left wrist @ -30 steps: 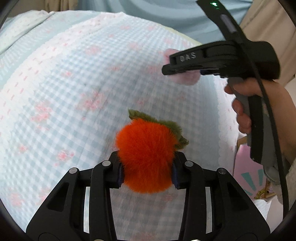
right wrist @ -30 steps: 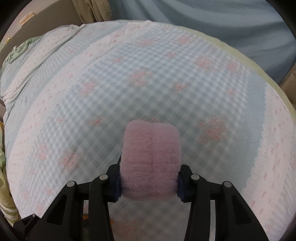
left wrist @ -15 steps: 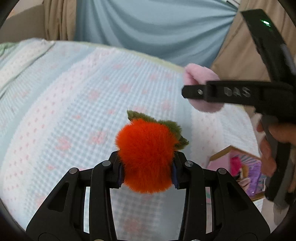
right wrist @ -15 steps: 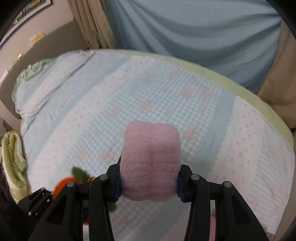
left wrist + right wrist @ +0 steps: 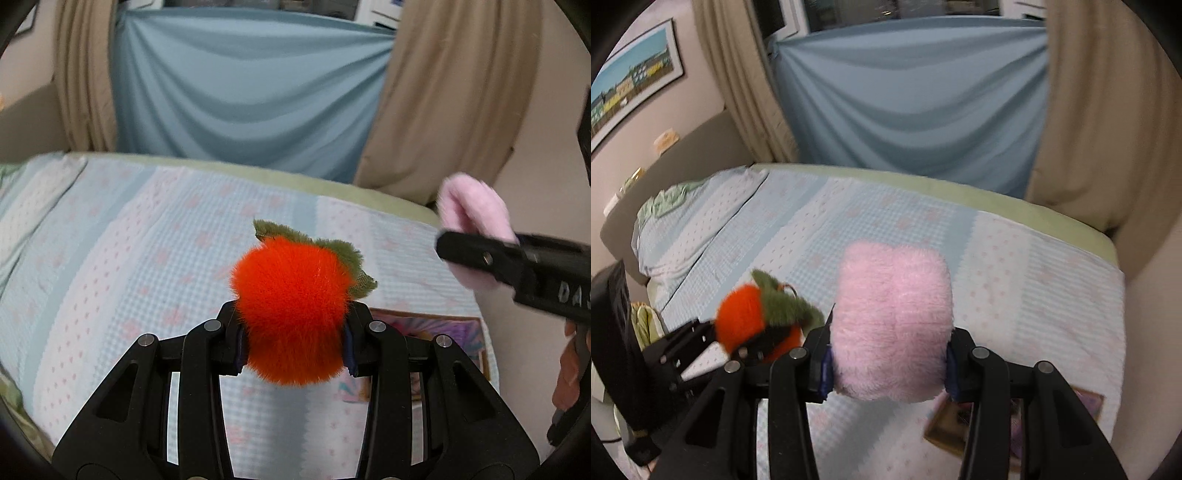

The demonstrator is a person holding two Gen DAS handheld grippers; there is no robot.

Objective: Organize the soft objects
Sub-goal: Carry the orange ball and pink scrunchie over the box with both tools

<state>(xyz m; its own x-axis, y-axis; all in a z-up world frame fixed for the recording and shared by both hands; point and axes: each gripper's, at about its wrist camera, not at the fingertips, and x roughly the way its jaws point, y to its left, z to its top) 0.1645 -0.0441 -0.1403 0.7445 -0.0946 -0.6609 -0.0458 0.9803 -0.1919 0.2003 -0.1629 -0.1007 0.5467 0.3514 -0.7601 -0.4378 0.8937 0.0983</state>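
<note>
Firstly, left wrist view: the left gripper [image 5: 293, 341] pinches an orange plush [image 5: 291, 314], held above the bed [image 5: 129, 258]. Right wrist view: the right gripper [image 5: 888, 365] clamps a pink plush [image 5: 892, 328] above that bed, beside the orange plush.

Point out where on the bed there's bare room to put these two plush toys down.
The checked bedspread lies bare from the rumpled bedding on the left across to the green mattress edge by the curtains. It is crowded only near the right foot corner, where a colourful box sits below the pink plush and orange plush.
</note>
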